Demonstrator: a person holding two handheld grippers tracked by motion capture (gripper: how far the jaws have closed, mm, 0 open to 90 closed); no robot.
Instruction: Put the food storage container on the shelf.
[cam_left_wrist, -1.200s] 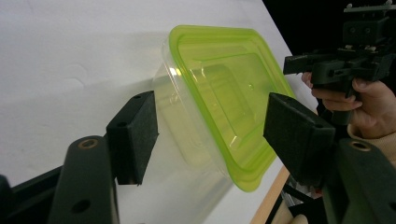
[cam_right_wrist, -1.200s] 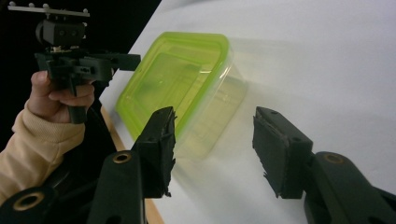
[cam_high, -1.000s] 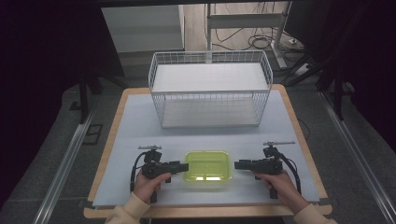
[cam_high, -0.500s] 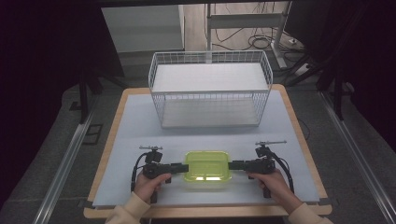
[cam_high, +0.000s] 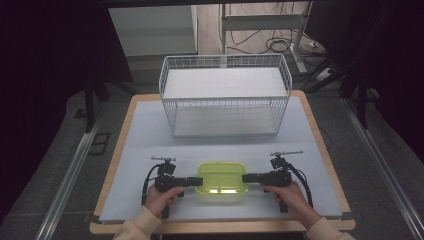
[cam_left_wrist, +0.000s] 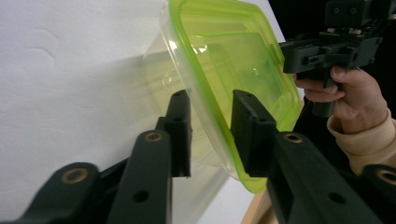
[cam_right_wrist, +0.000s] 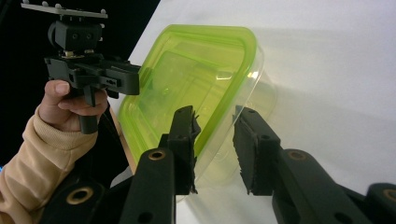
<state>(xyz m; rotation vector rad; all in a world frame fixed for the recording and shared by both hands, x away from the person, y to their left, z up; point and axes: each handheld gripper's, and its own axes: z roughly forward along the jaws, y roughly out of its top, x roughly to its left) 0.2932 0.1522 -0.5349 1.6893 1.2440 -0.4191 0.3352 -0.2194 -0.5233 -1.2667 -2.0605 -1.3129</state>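
A clear container with a green lid (cam_high: 222, 177) sits on the white bench (cam_high: 150, 135), near the front edge, between the two hands. The left tool (cam_left_wrist: 210, 128) has its jaws apart, one on each side of the lid's rim at the left end, and they are not pressing it yet. The right tool (cam_right_wrist: 215, 140) stands in the same way at the opposite end, jaws apart around the rim. A white wire basket (cam_high: 225, 95) stands well apart, at the far side of the bench. I think the risk is a weak hold: the rim is thin and smooth, so if one tool closes too shallow, the container may tilt or slip when lifted.
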